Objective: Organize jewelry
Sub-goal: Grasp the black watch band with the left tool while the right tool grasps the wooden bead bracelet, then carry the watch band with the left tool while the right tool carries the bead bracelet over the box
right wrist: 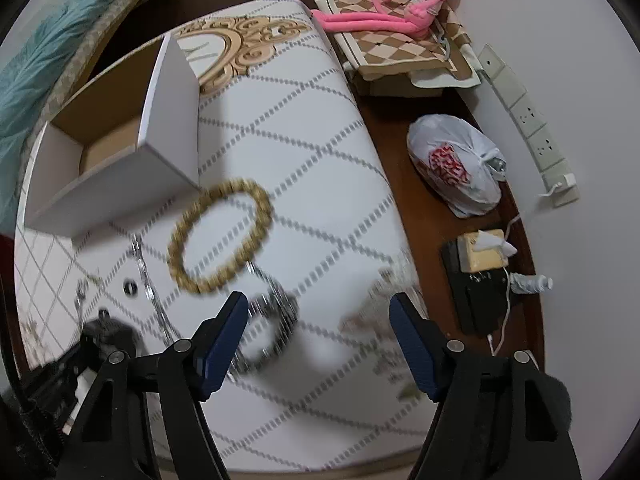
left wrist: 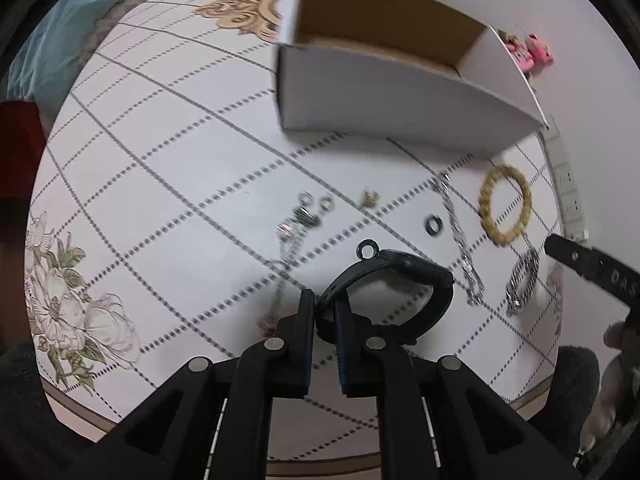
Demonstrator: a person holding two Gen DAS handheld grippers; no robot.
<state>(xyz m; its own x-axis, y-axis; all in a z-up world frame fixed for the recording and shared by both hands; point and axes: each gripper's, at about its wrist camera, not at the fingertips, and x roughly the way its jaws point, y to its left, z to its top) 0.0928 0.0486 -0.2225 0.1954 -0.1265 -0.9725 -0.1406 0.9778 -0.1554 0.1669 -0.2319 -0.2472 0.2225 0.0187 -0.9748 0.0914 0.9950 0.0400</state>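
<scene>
Left wrist view, left to right: the desk (left wrist: 160,160), covered in a white diamond-patterned cloth, carries a cluster of small silver rings and chains (left wrist: 306,212), a small gold charm (left wrist: 369,199), a dark ring (left wrist: 433,225), a silver chain (left wrist: 460,240), a gold beaded bracelet (left wrist: 505,205) and a silver bracelet (left wrist: 522,282). An open white box (left wrist: 400,80) stands at the far side. The left gripper (left wrist: 325,316) has its jaws narrowed on the band of a black watch (left wrist: 400,280), near centre. Right wrist view: the box (right wrist: 120,152) lies far left, the gold beaded bracelet (right wrist: 220,236) just beside its near corner, and the silver bracelet (right wrist: 272,324), blurred, lies near the left finger of the right gripper (right wrist: 316,336), whose jaws stand wide apart and hold nothing.
</scene>
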